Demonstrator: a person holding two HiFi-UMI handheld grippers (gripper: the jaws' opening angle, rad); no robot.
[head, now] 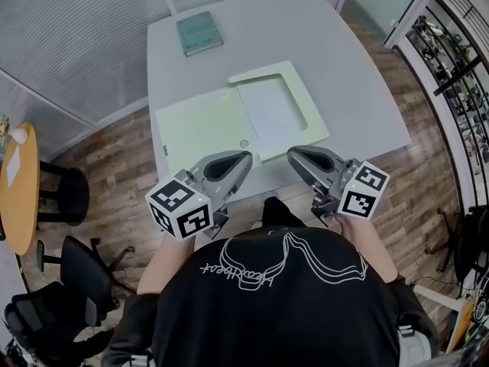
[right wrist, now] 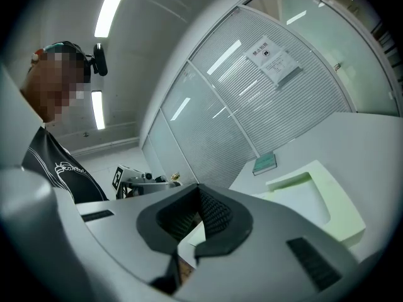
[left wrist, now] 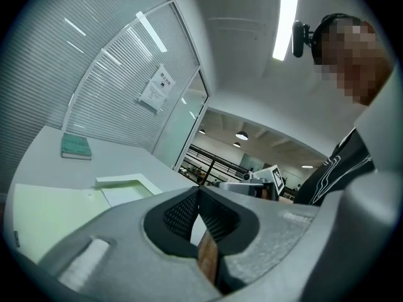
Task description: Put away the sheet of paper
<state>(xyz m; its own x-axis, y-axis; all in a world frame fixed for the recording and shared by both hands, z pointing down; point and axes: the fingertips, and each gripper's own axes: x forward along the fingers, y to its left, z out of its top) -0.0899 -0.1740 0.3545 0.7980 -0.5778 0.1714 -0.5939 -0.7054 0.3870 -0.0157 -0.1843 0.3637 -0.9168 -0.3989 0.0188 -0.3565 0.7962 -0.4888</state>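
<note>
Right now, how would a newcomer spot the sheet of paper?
On the grey table, an open pale green file case lies near the front edge. The sheet of paper sits in its right, recessed half: white, unlike the case and the teal book at the far corner.

Nothing fully legible here. Black shirt [head: 275, 304]: one cursive word under a line drawing, can't make it out. White notice [right wrist: 272, 60] on the glass partition: dark heading plus lines of print, too small to read. Teal book [head: 200, 33]: cover print blurred. Cubes on the left gripper [head: 244, 156] and right gripper [head: 293, 154]: black-and-white square codes, no letters.
</note>
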